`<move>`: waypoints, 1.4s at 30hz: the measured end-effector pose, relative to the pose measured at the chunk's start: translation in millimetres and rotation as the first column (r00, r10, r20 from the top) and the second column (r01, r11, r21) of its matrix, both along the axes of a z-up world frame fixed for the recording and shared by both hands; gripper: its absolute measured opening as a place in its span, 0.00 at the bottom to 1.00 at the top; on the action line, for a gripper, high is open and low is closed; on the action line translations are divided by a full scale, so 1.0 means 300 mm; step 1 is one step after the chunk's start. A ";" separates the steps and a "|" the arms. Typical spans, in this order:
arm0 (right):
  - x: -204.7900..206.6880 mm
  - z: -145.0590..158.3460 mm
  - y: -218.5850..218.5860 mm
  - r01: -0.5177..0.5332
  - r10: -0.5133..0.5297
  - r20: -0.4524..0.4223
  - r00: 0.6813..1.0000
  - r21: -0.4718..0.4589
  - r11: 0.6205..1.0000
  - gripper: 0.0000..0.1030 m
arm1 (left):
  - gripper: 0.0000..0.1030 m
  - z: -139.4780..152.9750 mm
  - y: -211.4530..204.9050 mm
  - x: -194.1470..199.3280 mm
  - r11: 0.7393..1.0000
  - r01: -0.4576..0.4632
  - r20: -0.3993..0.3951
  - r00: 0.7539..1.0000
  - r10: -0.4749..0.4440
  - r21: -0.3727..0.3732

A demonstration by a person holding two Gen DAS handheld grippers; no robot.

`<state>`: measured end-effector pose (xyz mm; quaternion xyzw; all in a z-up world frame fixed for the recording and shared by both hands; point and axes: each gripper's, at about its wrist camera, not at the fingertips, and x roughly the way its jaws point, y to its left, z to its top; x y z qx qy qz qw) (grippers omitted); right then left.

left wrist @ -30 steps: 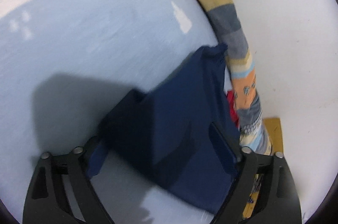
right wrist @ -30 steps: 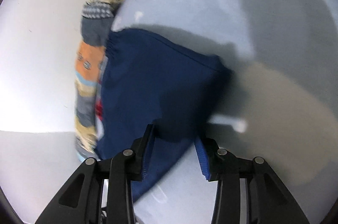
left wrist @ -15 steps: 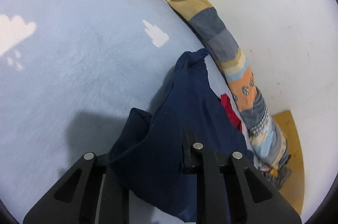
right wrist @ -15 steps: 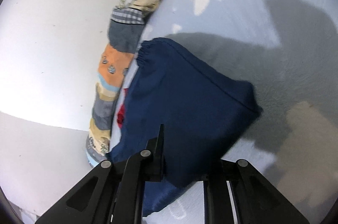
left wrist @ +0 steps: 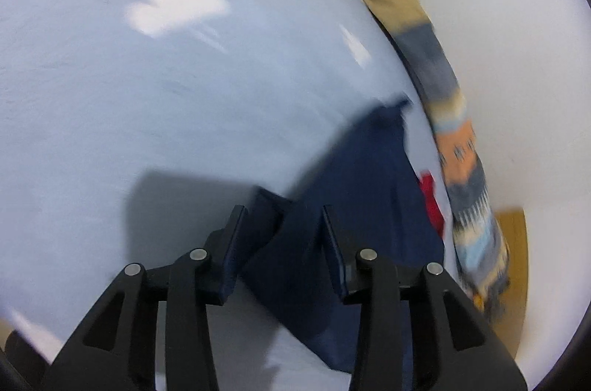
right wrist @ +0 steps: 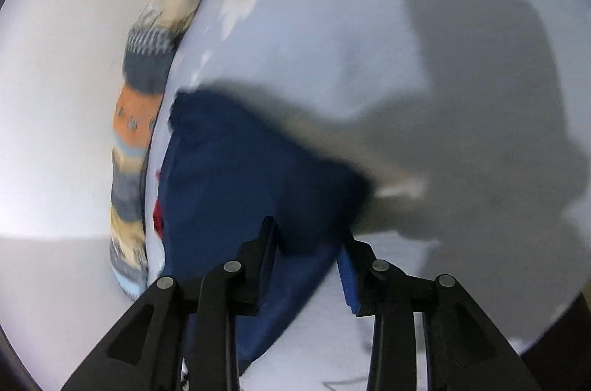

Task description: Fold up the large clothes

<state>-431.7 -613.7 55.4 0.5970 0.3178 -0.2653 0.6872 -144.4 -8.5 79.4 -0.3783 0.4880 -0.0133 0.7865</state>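
Note:
A folded navy blue garment [left wrist: 365, 191] lies on the light blue bed sheet [left wrist: 147, 103] close to the wall side. My left gripper [left wrist: 282, 236] is open, its fingers spread over the garment's near corner. In the right wrist view the same garment [right wrist: 236, 177] lies flat, and my right gripper [right wrist: 308, 243] is open with its fingers on either side of the garment's near edge. A bit of red cloth [left wrist: 430, 195] shows beside the garment, partly hidden under it.
A long patchwork roll of striped fabric [left wrist: 454, 140] runs along the bed's edge against the white wall [left wrist: 517, 58]; it also shows in the right wrist view [right wrist: 144, 110]. A brown board [left wrist: 511, 243] sits by the wall. White cloud prints [left wrist: 170, 3] mark the sheet.
Both grippers were shut on the navy garment half a second ago; both have now opened and let it go. The garment has settled on the sheet. Both views are blurred with motion.

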 end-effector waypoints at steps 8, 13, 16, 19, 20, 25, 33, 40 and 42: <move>0.118 0.200 0.121 -0.202 0.209 -0.023 0.978 -0.371 0.906 0.34 | 0.39 0.186 -0.199 -0.026 0.920 0.158 0.195 0.951 -0.239 0.359; 0.336 0.138 0.335 -0.496 0.481 -0.140 0.865 -0.376 0.783 0.34 | 0.44 0.156 -0.521 -0.075 0.699 0.416 0.112 0.810 -0.575 0.581; 0.409 0.134 0.436 -0.579 0.533 -0.236 0.812 -0.430 0.692 0.34 | 0.44 0.106 -0.612 -0.081 0.618 0.486 0.027 0.772 -0.635 0.617; 0.462 0.112 0.470 -0.632 0.560 -0.295 0.774 -0.419 0.652 0.36 | 0.44 0.043 -0.649 -0.064 0.588 0.524 -0.063 0.777 -0.626 0.616; 0.475 0.088 0.474 -0.646 0.560 -0.323 0.763 -0.398 0.651 0.38 | 0.45 0.023 -0.652 -0.060 0.584 0.527 -0.086 0.783 -0.616 0.618; 0.479 0.070 0.488 -0.673 0.562 -0.371 0.739 -0.377 0.636 0.42 | 0.47 0.029 -0.681 -0.075 0.563 0.519 -0.099 0.786 -0.611 0.643; 0.591 0.161 0.650 -0.682 0.693 -0.215 0.688 -0.520 0.515 0.42 | 0.47 0.093 -0.780 -0.108 0.565 0.467 0.034 0.750 -0.661 0.680; 0.729 0.016 0.744 -0.797 0.725 -0.354 0.590 -0.399 0.454 0.41 | 0.47 0.007 -0.799 -0.079 0.540 0.496 -0.050 0.766 -0.641 0.679; 0.736 0.003 0.756 -0.806 0.717 -0.386 0.580 -0.400 0.436 0.42 | 0.49 0.000 -0.805 -0.083 0.518 0.497 -0.060 0.759 -0.648 0.696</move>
